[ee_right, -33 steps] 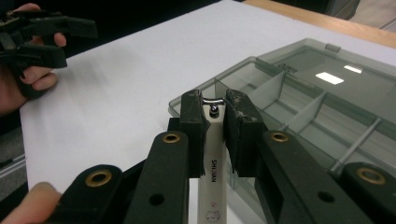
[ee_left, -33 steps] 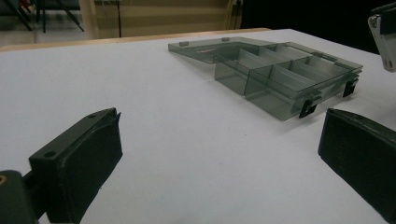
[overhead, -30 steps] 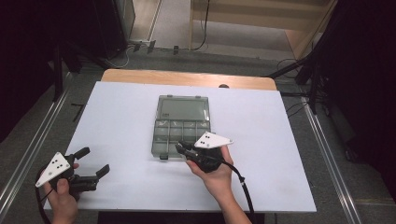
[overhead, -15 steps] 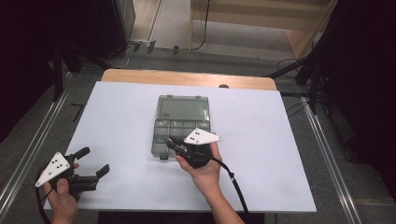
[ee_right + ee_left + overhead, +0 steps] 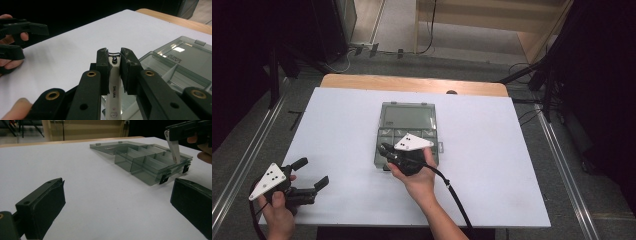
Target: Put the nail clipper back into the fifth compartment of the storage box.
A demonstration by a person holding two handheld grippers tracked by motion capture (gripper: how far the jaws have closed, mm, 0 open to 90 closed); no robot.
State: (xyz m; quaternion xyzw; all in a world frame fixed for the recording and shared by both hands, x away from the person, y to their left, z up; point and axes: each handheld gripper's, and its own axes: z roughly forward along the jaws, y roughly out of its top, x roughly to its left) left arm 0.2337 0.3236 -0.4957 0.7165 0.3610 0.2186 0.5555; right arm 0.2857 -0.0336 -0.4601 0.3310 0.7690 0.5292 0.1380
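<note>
Over the open grey box point(image 5: 408, 131), the right gripper point(image 5: 115, 61) clamps a white nail clipper point(image 5: 113, 92) hanging lengthwise; left gripper point(image 5: 314, 175) gapes wide.

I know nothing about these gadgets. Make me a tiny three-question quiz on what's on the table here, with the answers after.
1. True or false: the lid of the compartment box lies open, flat on the table.
2. What does the right gripper hold?
A. a nail clipper
B. a pencil
C. a coin
3. Fill the gap: the left gripper has its jaws ____.

Key
1. True: in the left gripper view the lid lies back behind the open compartments.
2. A: the right gripper view shows a white nail clipper clamped between the jaws, above the box.
3. Open: they stand wide apart with nothing between them, near the table's front left corner.
</note>
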